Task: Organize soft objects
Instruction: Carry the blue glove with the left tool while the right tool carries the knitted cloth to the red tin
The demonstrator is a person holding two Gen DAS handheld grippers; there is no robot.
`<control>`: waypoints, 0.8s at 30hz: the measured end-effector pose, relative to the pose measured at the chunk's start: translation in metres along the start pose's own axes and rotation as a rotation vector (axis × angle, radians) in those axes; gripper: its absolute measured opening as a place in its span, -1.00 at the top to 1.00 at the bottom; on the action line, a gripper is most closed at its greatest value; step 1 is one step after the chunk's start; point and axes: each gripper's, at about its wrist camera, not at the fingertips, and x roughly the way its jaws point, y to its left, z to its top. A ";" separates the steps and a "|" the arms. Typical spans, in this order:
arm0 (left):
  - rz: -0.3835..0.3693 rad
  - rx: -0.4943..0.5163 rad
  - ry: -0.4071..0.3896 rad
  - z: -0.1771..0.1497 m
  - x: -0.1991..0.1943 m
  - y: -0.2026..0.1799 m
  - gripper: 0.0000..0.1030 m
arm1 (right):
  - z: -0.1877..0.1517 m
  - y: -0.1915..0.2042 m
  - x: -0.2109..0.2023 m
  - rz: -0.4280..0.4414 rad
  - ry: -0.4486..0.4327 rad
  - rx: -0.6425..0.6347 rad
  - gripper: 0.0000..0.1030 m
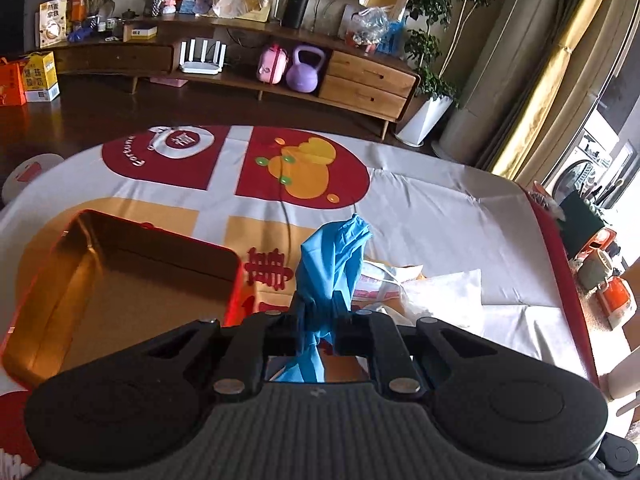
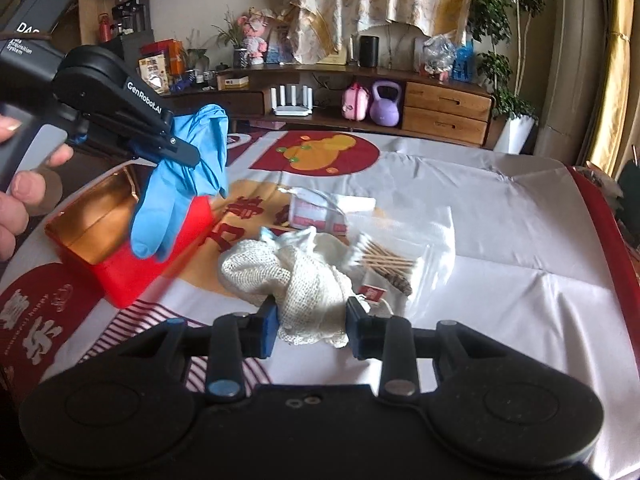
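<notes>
your left gripper [image 1: 318, 330] is clamped on the blue glove [image 1: 332, 264], which hangs over the red tin's [image 1: 60, 248] right edge; your right gripper [image 2: 308, 330] pinches the white mesh cloth [image 2: 304, 280] near the table's front edge.

Glove [image 2: 176, 184]: plain bright blue.
Tin box [image 2: 120, 248]: red outside, coppery gold inside.
Mesh cloth [image 2: 296, 280]: cream, open-knit weave.
Zip bag [image 2: 424, 248]: clear, with pale wooden swabs [image 2: 384, 260] showing white tips.
Small packet [image 2: 316, 216]: white with red print.
Surface cover [image 2: 500, 240]: white ground, dark red and orange-yellow panels, an orange gourd motif with green dots, red characters.
Left tool [image 2: 188, 152]: black.
Right tool [image 2: 312, 328]: black with blue pads.
</notes>
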 end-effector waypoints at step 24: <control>0.122 0.003 -0.019 0.014 -0.080 0.096 0.76 | 0.081 0.098 0.020 0.198 0.070 -0.120 0.35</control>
